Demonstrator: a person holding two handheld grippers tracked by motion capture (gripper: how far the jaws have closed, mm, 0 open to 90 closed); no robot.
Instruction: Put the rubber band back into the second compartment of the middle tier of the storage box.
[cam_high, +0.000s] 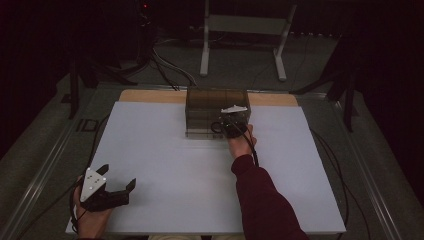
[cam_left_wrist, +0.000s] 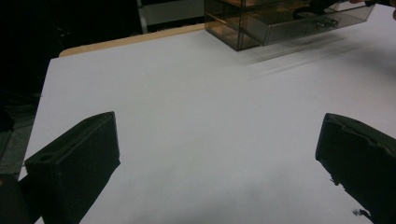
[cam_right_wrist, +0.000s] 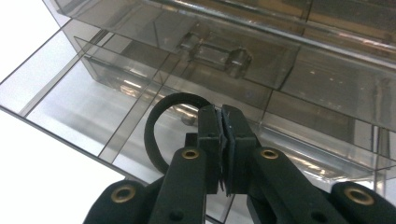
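A smoky transparent drawer unit (cam_high: 210, 107) stands at the back middle of the white table top (cam_high: 190, 170). Its lowest drawer (cam_right_wrist: 70, 93) is pulled out toward me. My right gripper (cam_high: 231, 127) hangs over that open drawer, shut on a black ring (cam_right_wrist: 152, 135) whose loop curls out to the left of the jaws. The right gripper (cam_right_wrist: 221, 114) has its jaws pressed together. A shut drawer with a clear handle (cam_right_wrist: 215, 53) sits just above. My left gripper (cam_high: 120, 176) rests at the near left corner, open with nothing between its fingers (cam_left_wrist: 79, 158).
A strip of wooden table edge (cam_high: 150, 95) runs behind the white top. Beyond the table are a white metal frame (cam_high: 245, 25), dark stands and cables on the floor. The drawer unit (cam_left_wrist: 233, 28) lies far ahead of the left gripper.
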